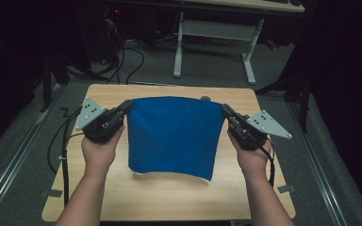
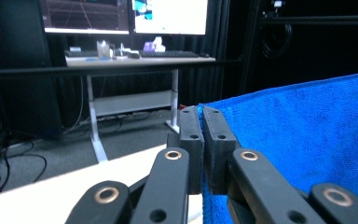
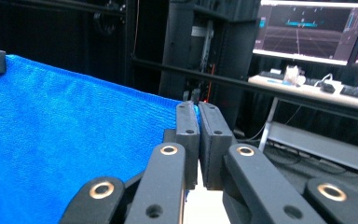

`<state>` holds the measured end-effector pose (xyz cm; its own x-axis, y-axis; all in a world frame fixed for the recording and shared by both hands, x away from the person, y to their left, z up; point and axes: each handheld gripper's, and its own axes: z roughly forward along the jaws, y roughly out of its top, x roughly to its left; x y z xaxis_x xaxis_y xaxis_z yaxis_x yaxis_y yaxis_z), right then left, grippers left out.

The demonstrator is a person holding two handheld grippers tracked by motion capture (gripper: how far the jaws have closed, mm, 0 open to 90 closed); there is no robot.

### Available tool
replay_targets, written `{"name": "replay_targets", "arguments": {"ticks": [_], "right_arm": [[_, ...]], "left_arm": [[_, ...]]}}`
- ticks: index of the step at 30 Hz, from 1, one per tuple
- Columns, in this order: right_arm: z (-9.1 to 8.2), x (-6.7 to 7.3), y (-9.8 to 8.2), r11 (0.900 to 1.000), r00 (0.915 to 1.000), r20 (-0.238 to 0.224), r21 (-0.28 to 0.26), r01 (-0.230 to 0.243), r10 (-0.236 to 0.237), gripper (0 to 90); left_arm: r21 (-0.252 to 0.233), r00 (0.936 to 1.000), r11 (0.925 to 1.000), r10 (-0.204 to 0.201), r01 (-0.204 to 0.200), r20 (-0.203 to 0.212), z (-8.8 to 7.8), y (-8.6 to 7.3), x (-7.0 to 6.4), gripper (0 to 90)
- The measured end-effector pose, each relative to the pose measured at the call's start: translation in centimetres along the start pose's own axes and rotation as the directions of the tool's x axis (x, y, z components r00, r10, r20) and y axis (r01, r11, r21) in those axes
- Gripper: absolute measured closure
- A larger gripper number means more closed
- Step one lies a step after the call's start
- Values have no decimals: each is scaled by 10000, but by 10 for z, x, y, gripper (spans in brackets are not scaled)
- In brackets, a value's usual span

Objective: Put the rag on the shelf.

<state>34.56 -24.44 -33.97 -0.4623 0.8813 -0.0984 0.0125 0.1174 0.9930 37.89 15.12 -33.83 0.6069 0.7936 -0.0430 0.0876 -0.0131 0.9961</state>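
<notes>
A blue cloth [image 1: 172,134] hangs stretched above the wooden table [image 1: 169,195], held up by its two far corners. My left gripper [image 1: 126,106] is shut on the cloth's left corner, and my right gripper [image 1: 226,110] is shut on the right corner. The cloth's near edge touches the tabletop, showing a pale underside. In the left gripper view my left gripper [image 2: 201,112] pinches the blue cloth [image 2: 303,130], which spreads to the right. In the right gripper view my right gripper [image 3: 196,106] clamps the blue cloth [image 3: 60,144], which spreads to the left.
A white-legged desk [image 1: 217,33] stands beyond the table, with monitors [image 2: 126,14] and a keyboard on it. Cables [image 1: 122,61] lie on the grey floor. A small dark round object [image 1: 205,99] sits at the table's far edge behind the cloth.
</notes>
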Motion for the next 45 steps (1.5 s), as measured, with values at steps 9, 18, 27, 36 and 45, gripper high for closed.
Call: {"name": "replay_targets", "arguments": {"ticks": [9, 18, 27, 36, 45], "right_arm": [[0, -3, 16, 9997, 9999, 65, -245, 93, -91, 884], [2, -5, 22, 9997, 9999, 80, -209, 87, -85, 885], [12, -23, 38, 9991, 9993, 111, -218, -360, 363, 885], [44, -39, 48, 9987, 9980, 375, -79, -513, 515, 887], [91, -56, 42, 9991, 9969, 706, 228, -359, 343, 888]], "left_arm": [[-179, 9997, 9996, 239, -239, 7, 0, 14, -1, 878], [83, 9964, 9964, 844, -843, -93, 8, 23, 0, 878], [226, 9962, 9961, 858, -855, -124, 29, 36, 14, 878], [649, 9936, 9927, 1042, -1012, -445, 73, 41, 30, 879], [881, 9922, 9922, 952, -880, -811, 111, 34, 54, 879]]}}
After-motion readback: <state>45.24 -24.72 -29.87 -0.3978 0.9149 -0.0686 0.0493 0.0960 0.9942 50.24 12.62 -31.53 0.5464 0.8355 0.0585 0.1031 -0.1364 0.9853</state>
